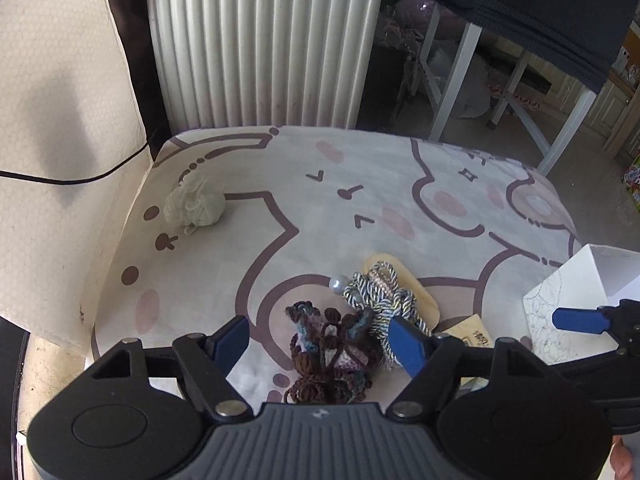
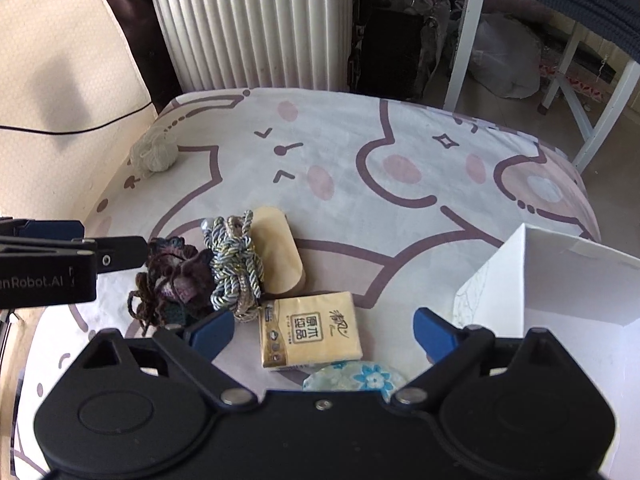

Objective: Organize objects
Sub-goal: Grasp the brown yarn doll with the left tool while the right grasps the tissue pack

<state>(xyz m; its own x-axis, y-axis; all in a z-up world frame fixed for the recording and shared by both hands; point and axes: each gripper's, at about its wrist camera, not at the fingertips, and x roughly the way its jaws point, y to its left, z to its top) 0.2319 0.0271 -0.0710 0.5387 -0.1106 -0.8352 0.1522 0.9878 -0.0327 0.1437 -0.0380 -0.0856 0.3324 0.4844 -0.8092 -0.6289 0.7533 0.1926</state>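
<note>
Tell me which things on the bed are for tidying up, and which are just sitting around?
For tidying:
- brown yarn tangle
- twisted cord bundle
- tissue pack
- cream yarn ball
- tan oval pad
- flowery blue pouch
- white box, probably where they go

Just around:
- radiator
- white-legged table
- black cable

Both wrist cameras look steeply down from close above the cartoon-print mat (image 1: pixel 360 200), facing its far edge and the radiator (image 2: pixel 248 20), sharing the brown yarn tangle (image 1: pixel 328 356) and twisted cord bundle (image 2: pixel 234 260).
</note>
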